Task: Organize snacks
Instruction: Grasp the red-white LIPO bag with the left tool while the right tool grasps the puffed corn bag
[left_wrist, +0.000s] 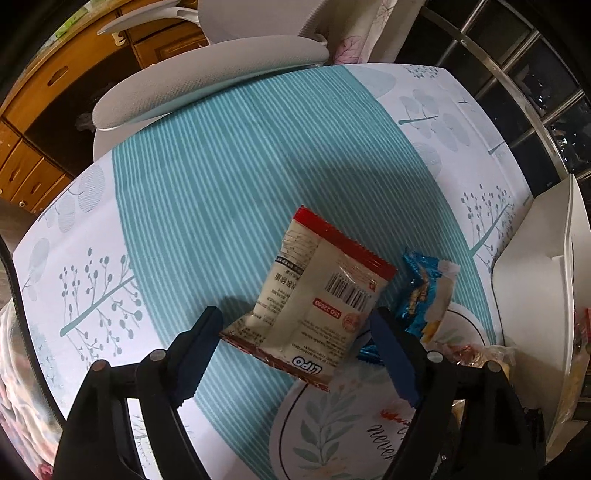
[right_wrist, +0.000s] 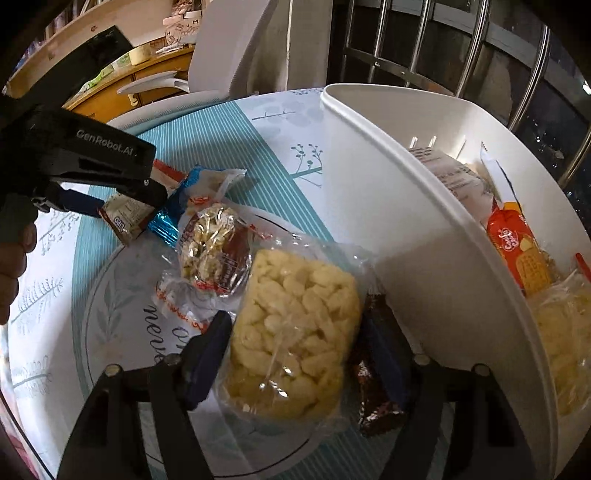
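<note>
Left hand-held gripper is spread around the cream-and-red Lipo packet; contact unclear. Right hand-held gripper straddles the clear puffed-snack bag, jaws spread. Both look light, crinkly, crushable: pinch sealed edges gently.

Between the left fingers, matt dark blue plastic, a cream packet of glossy crinkled film; beyond the right-hand one, shiny blue foil wrapper; under them a smooth printed cloth on the desk; between the right fingers, clear glossy bag of puffs; right of them a smooth matt white plastic bin
</note>
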